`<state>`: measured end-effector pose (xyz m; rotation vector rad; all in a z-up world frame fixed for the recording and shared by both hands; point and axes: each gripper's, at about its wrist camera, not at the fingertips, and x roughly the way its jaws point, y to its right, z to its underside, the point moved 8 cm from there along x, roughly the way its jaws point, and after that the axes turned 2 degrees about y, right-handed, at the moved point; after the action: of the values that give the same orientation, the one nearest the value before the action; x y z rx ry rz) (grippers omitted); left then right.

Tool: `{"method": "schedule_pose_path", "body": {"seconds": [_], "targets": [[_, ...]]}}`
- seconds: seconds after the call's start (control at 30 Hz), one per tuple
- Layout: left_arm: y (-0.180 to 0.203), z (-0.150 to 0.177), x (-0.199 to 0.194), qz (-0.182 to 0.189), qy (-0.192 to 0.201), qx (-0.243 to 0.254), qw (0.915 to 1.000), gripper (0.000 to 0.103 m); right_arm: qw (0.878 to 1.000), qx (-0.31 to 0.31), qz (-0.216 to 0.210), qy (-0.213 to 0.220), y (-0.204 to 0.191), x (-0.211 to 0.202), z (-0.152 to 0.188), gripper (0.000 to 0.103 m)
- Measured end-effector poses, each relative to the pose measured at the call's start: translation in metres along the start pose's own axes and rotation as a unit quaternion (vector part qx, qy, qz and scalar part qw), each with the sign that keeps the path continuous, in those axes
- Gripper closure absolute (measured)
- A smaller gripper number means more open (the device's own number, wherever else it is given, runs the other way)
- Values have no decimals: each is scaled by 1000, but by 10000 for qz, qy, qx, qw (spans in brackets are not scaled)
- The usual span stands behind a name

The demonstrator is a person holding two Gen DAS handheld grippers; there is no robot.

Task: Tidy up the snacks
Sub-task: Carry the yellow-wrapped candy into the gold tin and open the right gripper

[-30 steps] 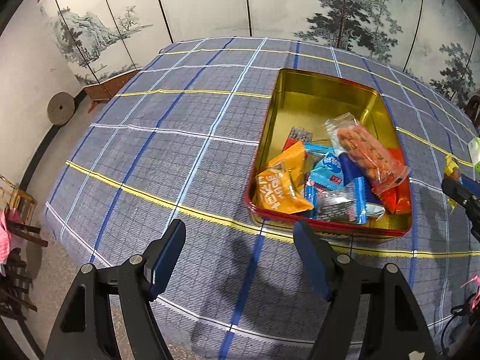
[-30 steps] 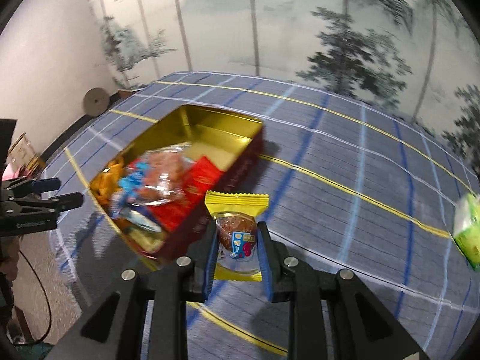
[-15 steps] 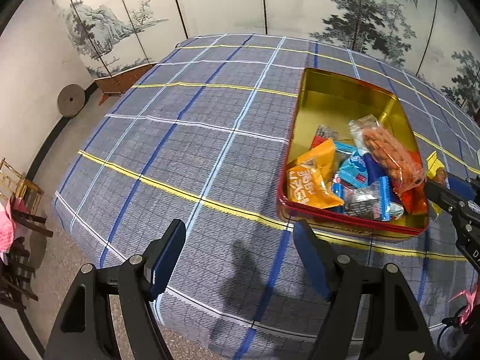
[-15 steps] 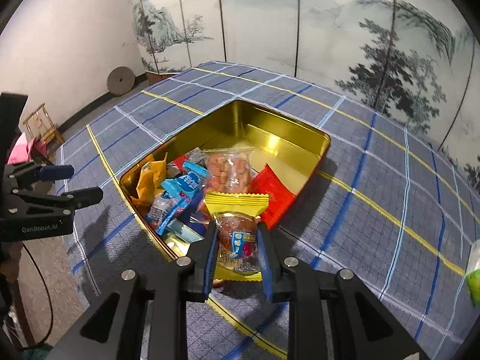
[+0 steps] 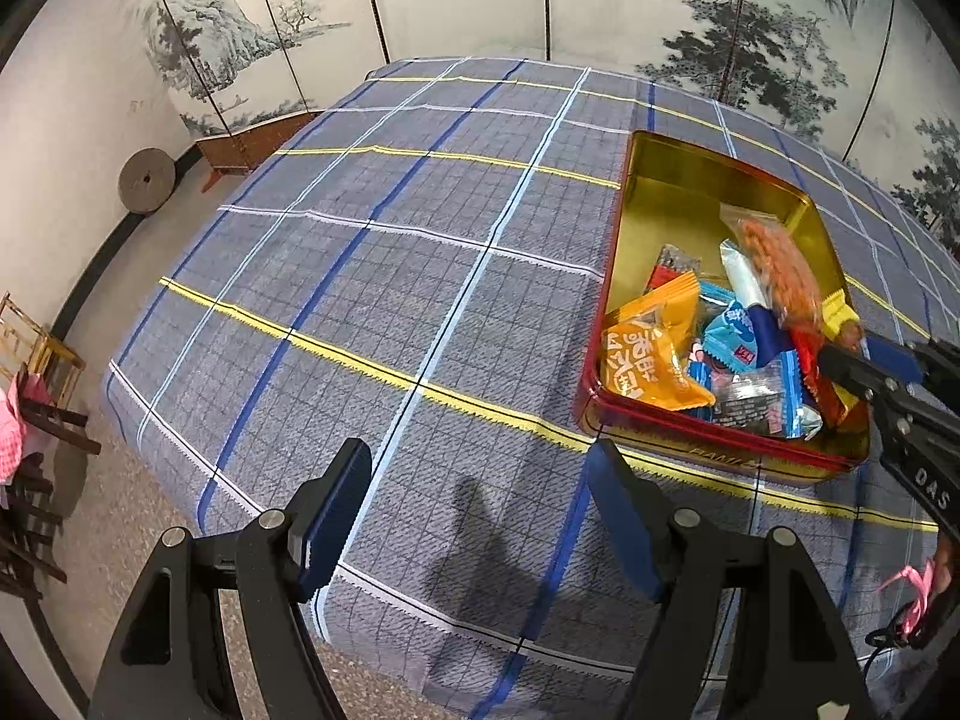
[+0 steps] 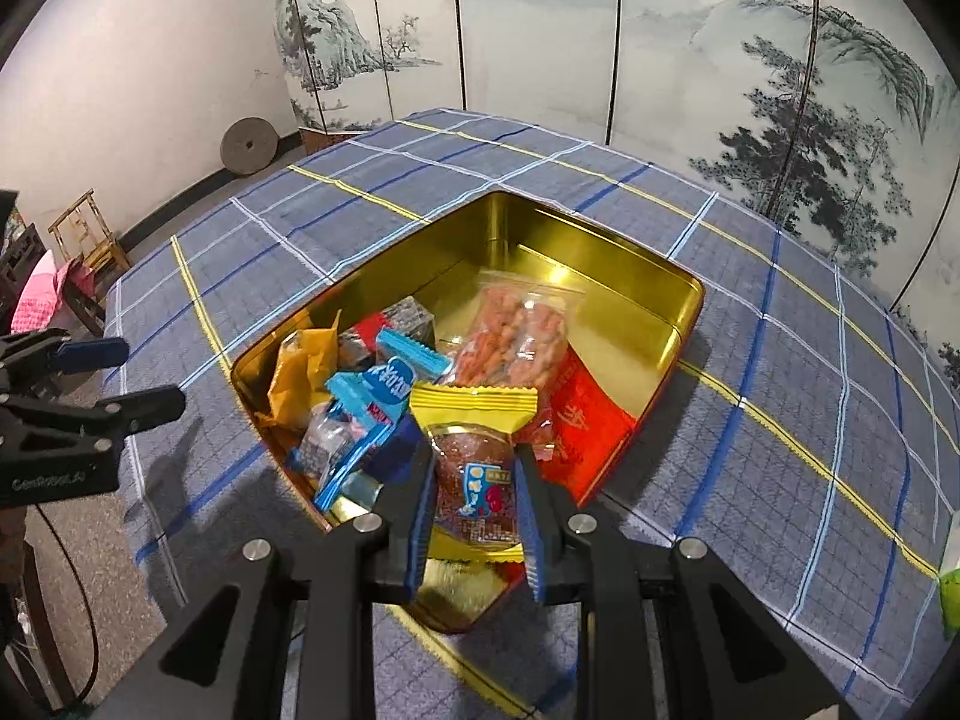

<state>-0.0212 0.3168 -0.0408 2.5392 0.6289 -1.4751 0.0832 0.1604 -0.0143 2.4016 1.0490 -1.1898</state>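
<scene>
Now we have carried the yellow-wrapped snack packet [image 6: 477,468] in from the open cloth beside the tin and over the near corner of the gold tin [image 6: 600,240]; a moment ago it hung over the plaid tablecloth [image 6: 780,420] with the tin off to one side, and half a second back it was only reaching the rim. Our right tool [image 6: 474,516] is clamped on the packet, its blue pads pressing both sides of the clear window while the yellow crimped top stands up above them. From the left wrist view the same packet shows as a yellow edge [image 5: 837,312] at the tin's right side, just ahead of the right tool's tip.

Our left tool [image 5: 480,516] hangs with its jaws wide apart and nothing between them, above the counter's near edge, well clear of the tin. Its view has slid leftward, so the tin now sits further right in frame.

Inside the tin the orange packet [image 5: 648,360], the blue wrappers [image 5: 735,336], the clear bag of peanuts [image 6: 516,336] and the red packet [image 6: 588,420] crowd the near half, leaving the far half bare gold. We judge the carry is nearly finished: the packet is over the pile, so the next step is likely to part the pads and let it drop. A green item [image 6: 951,588] waits at the counter's right edge.
</scene>
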Motion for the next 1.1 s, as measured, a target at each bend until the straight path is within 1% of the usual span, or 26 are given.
{"method": "schedule_pose_path", "body": {"seconds": [0.4,0.73,0.83,0.9,0.93,0.97,1.1], "targets": [[-3,3,4,-17,-55,-13,10000,32,9998,177,-69,-63,-4,26,-11,78],[3,6,7,4,-107,58,9999,32,9992,390,-26,-12,1,26,-10,76],[8,6,6,22,-116,100,9999,32,9988,494,-16,-43,4,26,-9,59],[10,6,5,20,-116,126,9999,32,9987,516,-6,7,5,24,-9,56],[11,6,5,30,-120,139,9998,32,9987,509,0,15,5,23,-8,49],[12,6,5,32,-124,148,9998,31,9987,501,4,2,5,22,-7,40],[16,6,3,41,-108,181,9998,31,9987,501,46,7,6,15,-5,26]]}}
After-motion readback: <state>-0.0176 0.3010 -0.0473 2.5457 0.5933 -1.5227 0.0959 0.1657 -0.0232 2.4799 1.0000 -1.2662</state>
